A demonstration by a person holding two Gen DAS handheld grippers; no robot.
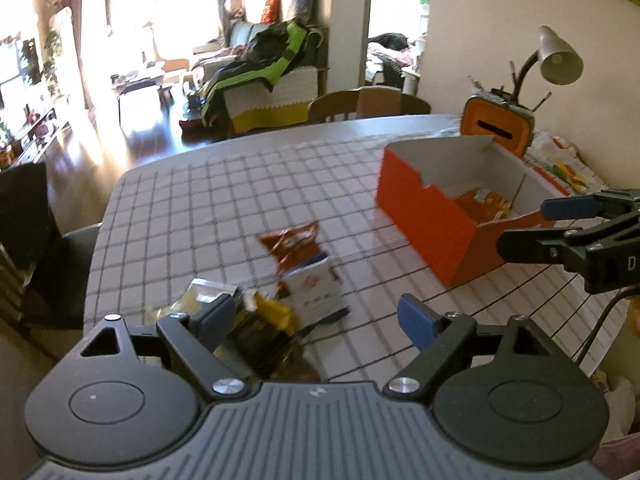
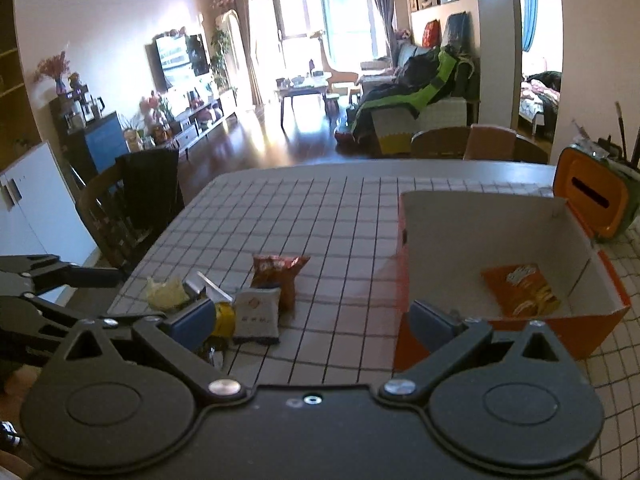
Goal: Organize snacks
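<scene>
An orange cardboard box (image 1: 424, 216) (image 2: 600, 320) stands on the checked tablecloth at the right, with one orange snack bag (image 2: 520, 290) (image 1: 482, 200) inside. A loose pile lies left of it: a red-orange bag (image 1: 292, 246) (image 2: 278, 274), a grey-white packet (image 1: 314, 286) (image 2: 256, 314), a yellow packet (image 1: 276, 312) (image 2: 224, 318) and a pale crinkled packet (image 2: 166, 292). My left gripper (image 1: 316, 316) is open and empty, right over the pile. My right gripper (image 2: 316, 316) is open and empty, at the box's near left corner; it shows in the left wrist view (image 1: 524, 224).
An orange and green container (image 1: 498, 126) (image 2: 592, 200) and a desk lamp (image 1: 556, 56) stand behind the box by the wall. Wooden chairs (image 1: 368, 104) (image 2: 128, 200) stand at the far and left table edges. Papers (image 1: 564, 164) lie at the far right.
</scene>
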